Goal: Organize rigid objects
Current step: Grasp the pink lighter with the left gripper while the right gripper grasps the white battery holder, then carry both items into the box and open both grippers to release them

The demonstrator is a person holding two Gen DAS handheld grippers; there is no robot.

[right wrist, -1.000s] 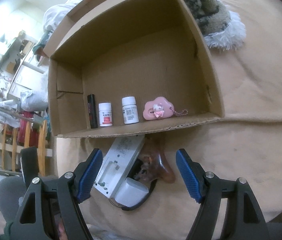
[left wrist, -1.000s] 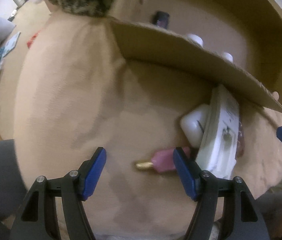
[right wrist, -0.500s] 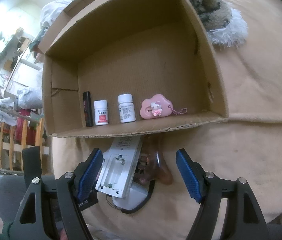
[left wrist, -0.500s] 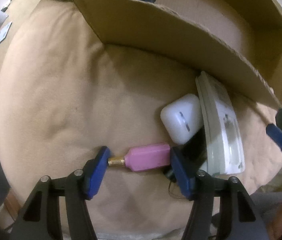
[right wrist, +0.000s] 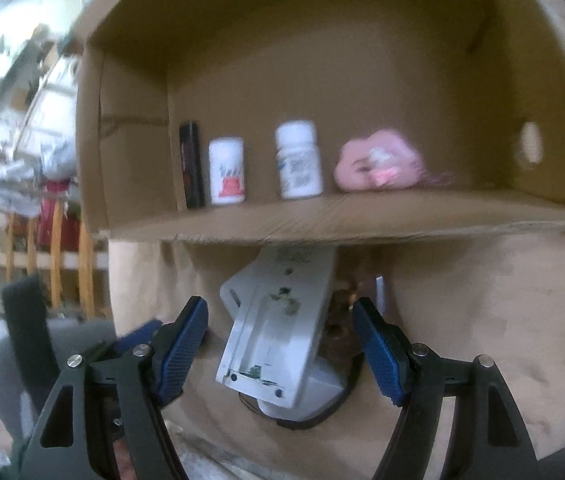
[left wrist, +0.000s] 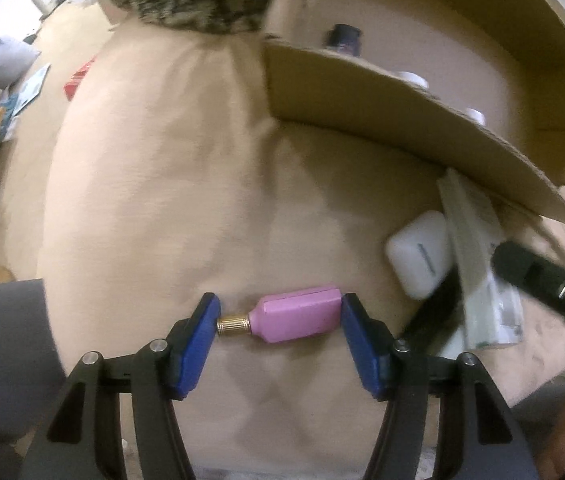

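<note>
We find the pink bottle point(left wrist: 296, 314) lying on the tan blanket point(left wrist: 162, 184), near the cardboard box point(left wrist: 382, 92), lengthwise between the pads of the left gripper point(left wrist: 278, 324). A second ago those jaws stood wider, with the bottle partly behind the right pad; they have since narrowed. The gold cap now touches the left pad and the bottle's base meets the right pad, so we judge it pinched end to end. That suggests the pick is made and the lift into the box may follow; the end-on hold on a narrow cap looks liable to slip.

To the right lie a white case point(left wrist: 418, 252) and a white flat device point(right wrist: 278, 320), touching each other, the device's far end under the box's front flap. The right gripper point(right wrist: 278, 344) is spread wide around that device without pressing on it; it has come closer to it within the last second, so we take it as the next item.

Inside the box stand a dark tube point(right wrist: 191, 164), two white pill bottles point(right wrist: 226, 176) point(right wrist: 298, 164) and a pink charm point(right wrist: 378, 166), in a row.
</note>
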